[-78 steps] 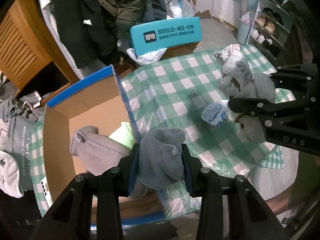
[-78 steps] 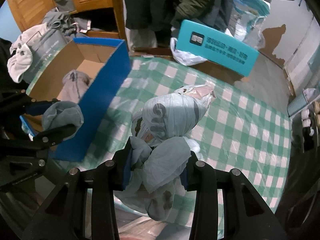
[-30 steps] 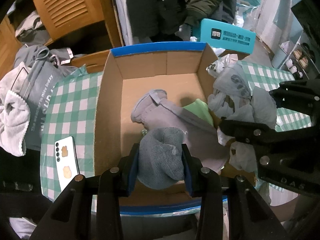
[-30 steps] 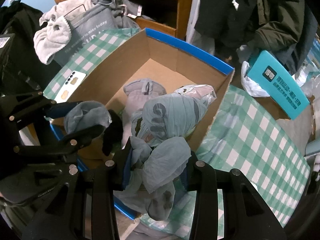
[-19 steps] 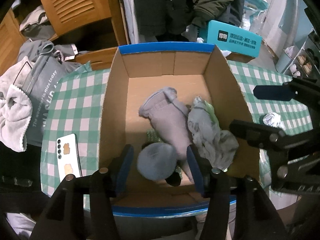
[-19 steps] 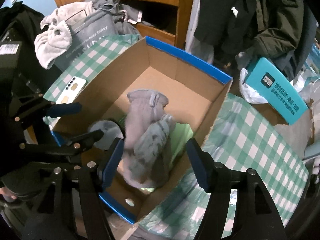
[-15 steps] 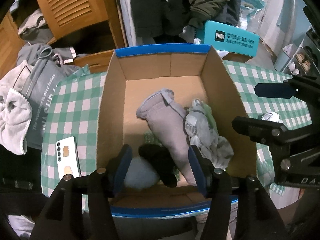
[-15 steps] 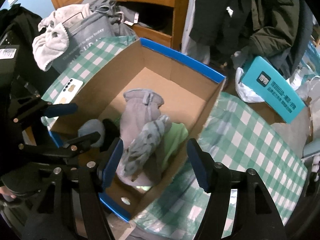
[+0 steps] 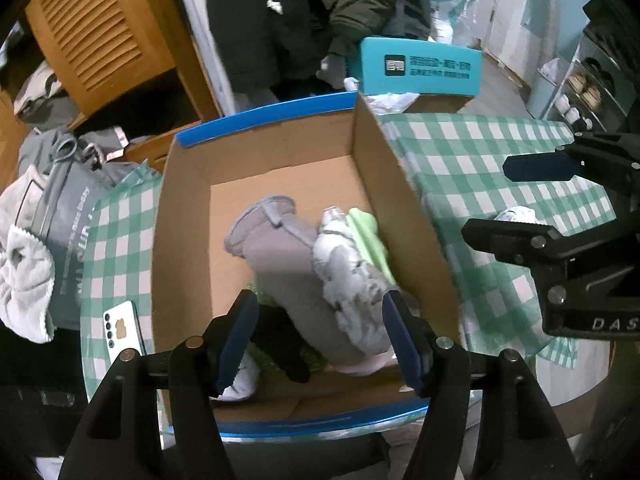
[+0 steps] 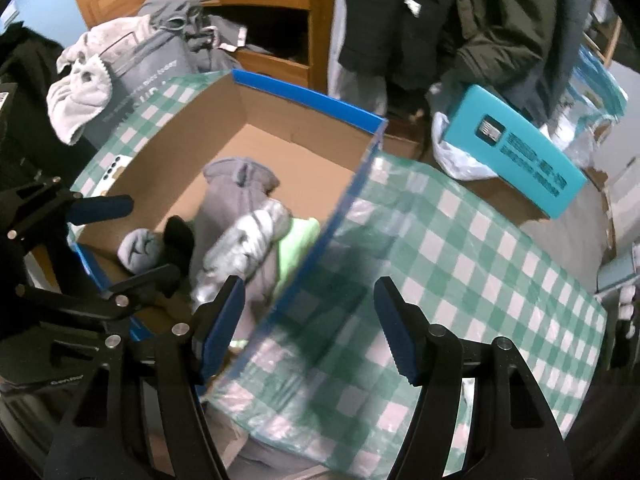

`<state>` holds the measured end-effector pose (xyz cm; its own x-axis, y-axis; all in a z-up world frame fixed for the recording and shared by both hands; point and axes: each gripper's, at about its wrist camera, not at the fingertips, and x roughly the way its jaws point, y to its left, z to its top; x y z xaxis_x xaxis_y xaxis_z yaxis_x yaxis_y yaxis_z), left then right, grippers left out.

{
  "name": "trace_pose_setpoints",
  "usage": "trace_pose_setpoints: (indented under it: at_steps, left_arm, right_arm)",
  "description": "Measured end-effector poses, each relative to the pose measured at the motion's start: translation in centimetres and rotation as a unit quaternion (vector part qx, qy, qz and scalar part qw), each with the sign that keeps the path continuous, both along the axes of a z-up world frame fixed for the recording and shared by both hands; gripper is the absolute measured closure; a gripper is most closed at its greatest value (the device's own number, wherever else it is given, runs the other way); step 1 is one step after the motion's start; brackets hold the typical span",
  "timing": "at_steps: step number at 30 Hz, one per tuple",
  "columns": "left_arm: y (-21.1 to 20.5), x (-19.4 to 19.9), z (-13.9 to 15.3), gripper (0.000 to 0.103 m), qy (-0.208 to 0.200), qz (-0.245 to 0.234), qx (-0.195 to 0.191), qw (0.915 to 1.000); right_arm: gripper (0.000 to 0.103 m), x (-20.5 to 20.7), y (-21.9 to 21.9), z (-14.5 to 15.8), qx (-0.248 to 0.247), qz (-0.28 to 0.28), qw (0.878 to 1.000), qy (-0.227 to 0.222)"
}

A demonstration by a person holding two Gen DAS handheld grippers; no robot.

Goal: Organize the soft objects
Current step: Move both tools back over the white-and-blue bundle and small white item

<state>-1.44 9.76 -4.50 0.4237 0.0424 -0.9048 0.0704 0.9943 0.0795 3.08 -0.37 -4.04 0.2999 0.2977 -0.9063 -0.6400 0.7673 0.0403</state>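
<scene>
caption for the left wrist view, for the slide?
Left tool opening, empty, above the cardboard box holding grey, green and black soft items.

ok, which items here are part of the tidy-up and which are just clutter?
Job:
cardboard box
grey mitten
pale patterned cloth
green cloth
small grey bundle
black piece
white wad, not yet boxed

Lying about:
phone
teal box
grey tote bag
hanging coats

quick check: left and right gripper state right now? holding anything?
Left gripper: jaws opening, holding nothing, over the clothes in the cardboard box.
Right gripper: open, empty, over the box's edge and the checked tablecloth.
</scene>
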Motion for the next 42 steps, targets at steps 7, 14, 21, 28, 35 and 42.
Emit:
trace_pose_setpoints:
  at_steps: [7,14,21,28,35,42]
  left_arm:
    - [-2.3,0.5,0.2,0.037,0.000,-0.019,0.006,0.9998]
    - [-4.5,1.0,0.2,0.037,0.004,-0.035,0.008,0.9993]
    - [-6.6,1.5,0.3,0.037,0.006,-0.051,0.005,0.9987]
    - [-9.3,1.9,0.1,0.037,0.008,-0.076,0.014,0.9969]
    - [-11.6,2.2,-0.5,0.037,0.018,-0.096,0.021,0.9950]
    - [-13.7,2.6,-1.2,0.037,0.026,-0.113,0.029,0.9929]
  right_arm:
    - [0.037,0.5,-3.7,-0.5,0.009,-0.028,1.000,0.009]
    - [0.037,0.8,-6.5,-0.7,0.011,-0.049,0.999,0.012]
    - [0.036,0.9,-9.2,-1.2,0.012,-0.066,0.998,0.012]
    - [0.036,0.7,-11.7,-1.8,0.013,-0.080,0.997,0.015]
    - [0.036,0.8,-14.5,-2.7,0.014,-0.100,0.995,0.025]
    - [0.036,1.3,-17.4,-3.4,0.008,-0.125,0.992,0.027]
